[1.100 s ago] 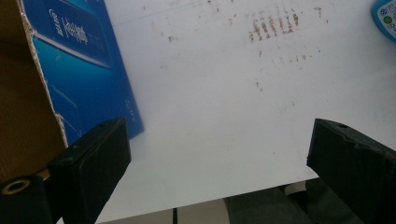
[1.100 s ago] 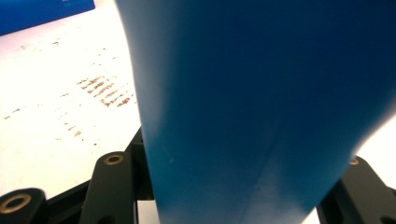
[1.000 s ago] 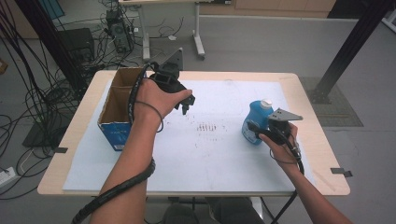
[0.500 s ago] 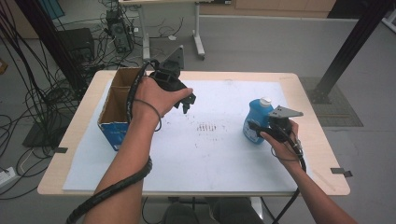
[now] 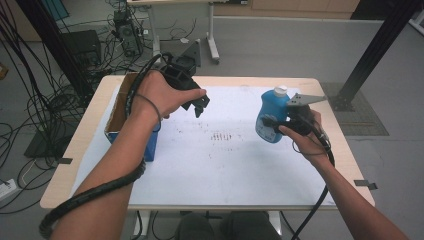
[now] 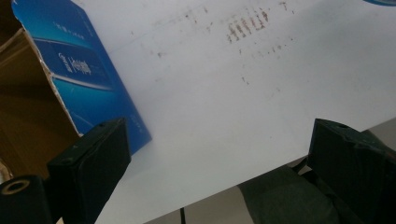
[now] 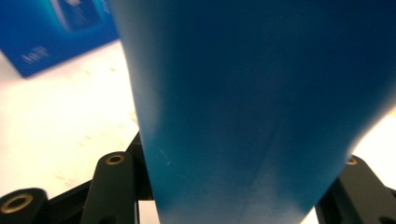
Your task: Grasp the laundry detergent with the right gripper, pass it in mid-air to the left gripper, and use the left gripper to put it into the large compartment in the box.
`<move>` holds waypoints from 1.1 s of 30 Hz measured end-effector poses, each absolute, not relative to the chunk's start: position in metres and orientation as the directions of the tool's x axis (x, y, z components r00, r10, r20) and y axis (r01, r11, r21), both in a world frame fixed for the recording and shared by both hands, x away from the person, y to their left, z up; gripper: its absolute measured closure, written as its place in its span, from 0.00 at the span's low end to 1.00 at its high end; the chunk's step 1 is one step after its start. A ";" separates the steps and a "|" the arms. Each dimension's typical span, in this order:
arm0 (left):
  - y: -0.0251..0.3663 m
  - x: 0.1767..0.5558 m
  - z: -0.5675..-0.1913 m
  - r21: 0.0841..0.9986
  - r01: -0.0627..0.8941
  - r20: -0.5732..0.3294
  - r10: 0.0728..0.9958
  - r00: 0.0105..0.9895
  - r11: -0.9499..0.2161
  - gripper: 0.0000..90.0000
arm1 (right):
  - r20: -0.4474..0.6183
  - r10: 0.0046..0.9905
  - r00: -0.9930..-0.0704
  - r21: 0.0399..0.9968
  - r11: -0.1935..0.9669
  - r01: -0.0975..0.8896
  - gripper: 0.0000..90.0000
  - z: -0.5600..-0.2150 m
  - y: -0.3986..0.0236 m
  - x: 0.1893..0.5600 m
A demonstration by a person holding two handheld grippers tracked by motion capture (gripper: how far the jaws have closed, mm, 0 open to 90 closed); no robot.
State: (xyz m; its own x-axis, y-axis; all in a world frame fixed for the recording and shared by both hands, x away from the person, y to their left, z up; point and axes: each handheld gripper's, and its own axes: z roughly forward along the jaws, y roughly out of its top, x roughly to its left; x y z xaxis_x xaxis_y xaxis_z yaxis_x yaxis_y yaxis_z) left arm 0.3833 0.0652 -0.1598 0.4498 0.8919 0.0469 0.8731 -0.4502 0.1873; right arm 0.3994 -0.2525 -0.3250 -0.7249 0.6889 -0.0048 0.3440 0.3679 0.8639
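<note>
A blue bottle [image 5: 271, 112] with a white cap hangs upright above the right side of the table, and my right gripper [image 5: 268, 123] is shut on its lower body from the right. In the right gripper view the bottle's blue wall [image 7: 261, 93] stands close between the two black jaws of the right gripper [image 7: 233, 196]. My left gripper [image 5: 198, 104] hovers over the table's back left, beside the box, pointing down to the right. Seen in the left gripper view, the left gripper [image 6: 219, 158] is open, with only the white sheet between its jaws.
An open blue cardboard box [image 5: 116, 120] stands on the table's left side, its blue wall [image 6: 84, 79] close to the left jaw. A white sheet [image 5: 225, 155] with dark marks covers the tabletop. Cables and a black post stand on the floor around the table.
My right gripper has lifted the blue bottle up off the table. The left hand has risen a little beside the box.
</note>
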 end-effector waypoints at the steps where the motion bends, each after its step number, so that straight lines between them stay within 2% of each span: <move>1: 0.065 0.383 -0.157 0.191 0.867 0.048 0.886 0.461 -0.461 0.07 | -0.003 0.675 -0.738 0.865 0.371 0.337 0.49 -0.320 -0.249 0.402; 12: 0.065 0.392 -0.128 0.172 0.786 0.107 0.805 0.584 -0.593 0.07 | 0.012 0.469 -0.883 0.853 0.457 0.254 0.49 -0.272 -0.206 0.424; 20: 0.066 0.401 -0.116 0.155 0.725 0.122 0.741 0.660 -0.671 0.07 | 0.036 0.326 -0.944 0.858 0.475 0.197 0.49 -0.263 -0.174 0.437; 28: 0.065 0.406 -0.104 0.165 0.616 0.135 0.636 0.760 -0.770 0.06 | 0.040 0.203 -0.978 0.854 0.501 0.139 0.49 -0.257 -0.137 0.444; 33: 0.063 0.407 -0.102 0.133 0.556 0.138 0.571 0.809 -0.820 0.06 | 0.037 0.135 -0.990 0.855 0.508 0.101 0.49 -0.256 -0.114 0.445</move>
State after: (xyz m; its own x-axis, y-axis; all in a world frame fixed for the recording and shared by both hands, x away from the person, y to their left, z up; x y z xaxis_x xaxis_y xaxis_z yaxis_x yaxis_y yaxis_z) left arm 0.4067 0.0626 -0.1022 0.8092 0.5710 0.1382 0.5562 -0.8204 0.1329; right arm 0.4448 -0.1144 -0.2559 -0.9902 0.1347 0.0374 0.1014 0.5081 0.8553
